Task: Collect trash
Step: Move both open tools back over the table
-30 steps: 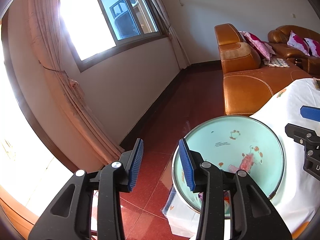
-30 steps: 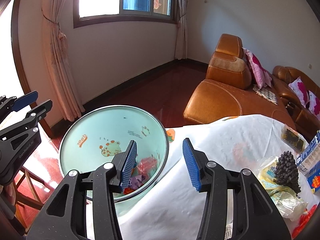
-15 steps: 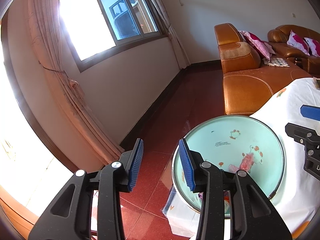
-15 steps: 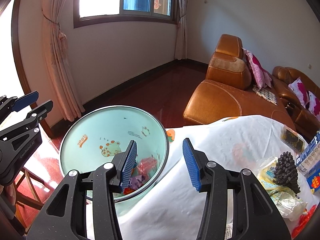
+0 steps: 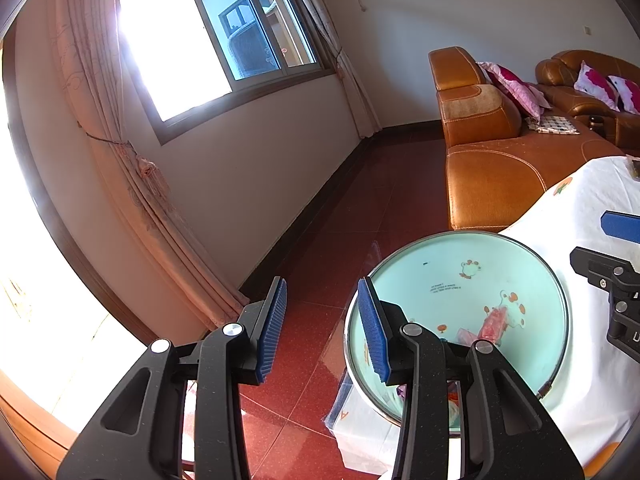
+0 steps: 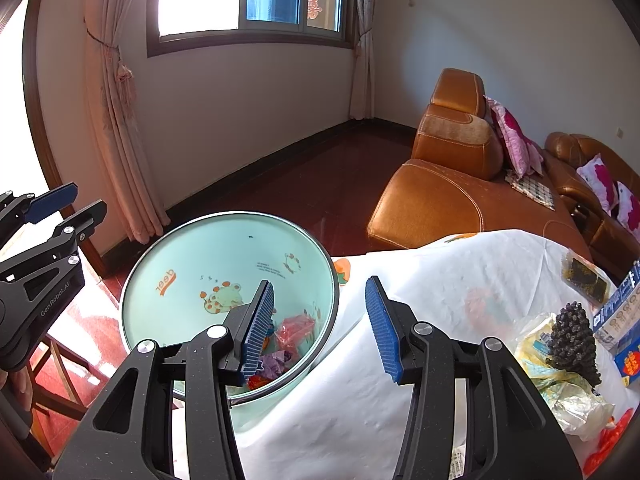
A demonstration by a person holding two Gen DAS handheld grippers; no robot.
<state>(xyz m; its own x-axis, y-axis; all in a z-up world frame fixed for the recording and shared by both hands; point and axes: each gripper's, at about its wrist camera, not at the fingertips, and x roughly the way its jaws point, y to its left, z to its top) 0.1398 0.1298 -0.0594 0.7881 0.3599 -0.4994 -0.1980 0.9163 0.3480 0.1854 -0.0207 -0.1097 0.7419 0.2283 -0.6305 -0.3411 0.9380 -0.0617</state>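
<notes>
A pale green waste bin point(image 6: 224, 256) with cartoon prints stands beside the white-clothed table point(image 6: 420, 280); in the left wrist view the bin point(image 5: 460, 280) sits at lower right. Pink, purple and red wrappers point(image 6: 296, 332) lie at its bottom. My right gripper point(image 6: 320, 320) hangs open and empty over the bin's near rim and the table edge. My left gripper point(image 5: 322, 328) is open and empty too, over the red floor just left of the bin. On the table at right lie a crumpled yellow-white bag point(image 6: 560, 376) and a dark cone-shaped cluster point(image 6: 572, 340).
An orange leather sofa point(image 6: 448, 200) with pink cushions stands behind the table. Printed boxes point(image 6: 620, 320) and a dark snack packet point(image 6: 588, 276) sit at the table's right edge. A wooden chair point(image 6: 52, 376) is below the left gripper. Window and curtains line the far wall.
</notes>
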